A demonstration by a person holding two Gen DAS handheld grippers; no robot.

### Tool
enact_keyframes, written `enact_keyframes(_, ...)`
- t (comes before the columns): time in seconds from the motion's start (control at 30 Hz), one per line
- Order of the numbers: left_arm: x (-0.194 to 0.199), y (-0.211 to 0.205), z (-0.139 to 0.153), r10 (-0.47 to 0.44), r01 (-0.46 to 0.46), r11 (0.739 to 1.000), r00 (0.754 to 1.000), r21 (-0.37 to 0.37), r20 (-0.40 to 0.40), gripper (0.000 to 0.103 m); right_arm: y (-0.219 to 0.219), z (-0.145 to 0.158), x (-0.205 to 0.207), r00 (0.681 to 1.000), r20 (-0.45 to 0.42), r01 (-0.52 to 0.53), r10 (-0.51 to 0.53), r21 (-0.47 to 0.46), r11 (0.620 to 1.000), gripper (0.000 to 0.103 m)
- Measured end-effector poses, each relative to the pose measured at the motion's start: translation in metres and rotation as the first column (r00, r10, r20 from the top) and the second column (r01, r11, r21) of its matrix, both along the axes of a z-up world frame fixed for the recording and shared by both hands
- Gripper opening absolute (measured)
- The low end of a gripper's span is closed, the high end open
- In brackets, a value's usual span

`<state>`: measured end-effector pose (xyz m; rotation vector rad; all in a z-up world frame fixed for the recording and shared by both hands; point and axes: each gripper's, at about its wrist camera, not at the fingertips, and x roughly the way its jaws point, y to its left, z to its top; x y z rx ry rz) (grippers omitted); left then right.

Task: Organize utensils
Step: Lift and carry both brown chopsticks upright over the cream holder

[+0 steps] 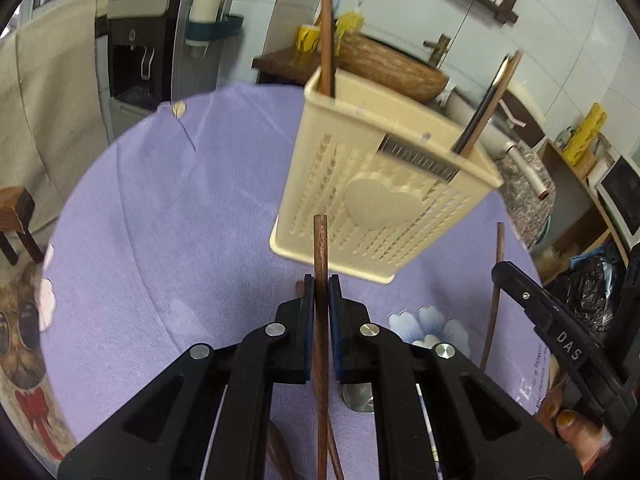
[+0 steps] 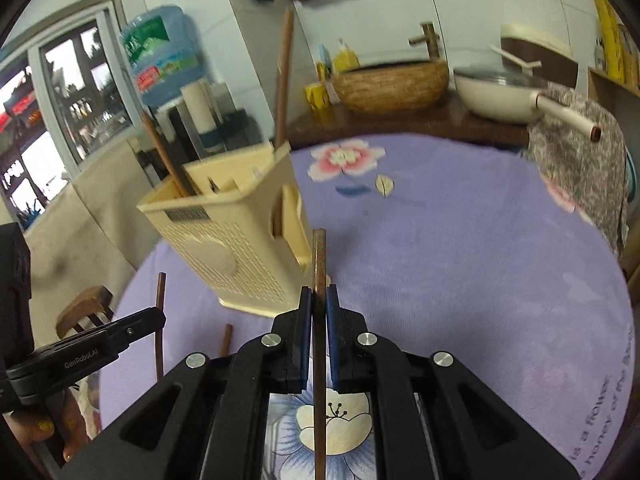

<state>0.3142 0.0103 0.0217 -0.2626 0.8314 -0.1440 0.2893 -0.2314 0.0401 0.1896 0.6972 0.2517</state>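
Chopsticks are thin, stiff, light and slick: I hold one [image 1: 321, 280] clamped near its upper end in the left gripper [image 1: 319, 292], another [image 2: 319, 280] likewise in the right gripper [image 2: 319, 304], utensil basket [image 1: 384, 184] at 1 o'clock.

Matt cream plastic holder [image 1: 372, 184], dark smooth wooden chopstick [image 1: 321, 248], soft lilac cloth tablecloth [image 2: 460, 264], glossy black plastic gripper [image 1: 318, 292]
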Motion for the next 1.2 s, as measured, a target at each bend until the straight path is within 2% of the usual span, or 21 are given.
enact_keyframes(0.17,-0.020,0.007,0.040,-0.013,0.012,1.000,0.995,0.017,0.097,0.007,-0.006,0.047,-0.024,0.991,0.127,-0.031,0.035,-0.034,0.999,0.007)
enact_keyframes(0.37,-0.039,0.018,0.073,-0.009,0.003,0.999,0.986,0.039,0.167,0.007,-0.018,0.079,-0.047,0.980,0.189,-0.047,0.056,-0.049,0.998,0.007)
enact_keyframes(0.8,-0.044,0.019,0.100,0.005,-0.021,0.997,0.976,0.070,0.219,0.007,-0.003,0.092,-0.047,0.976,0.202,-0.061,0.076,-0.082,0.995,0.007)
enact_keyframes(1.2,-0.033,0.024,0.118,-0.006,-0.007,0.998,0.977,0.060,0.212,0.007,0.005,0.115,-0.040,0.973,0.199,-0.108,0.120,-0.070,0.992,0.007)
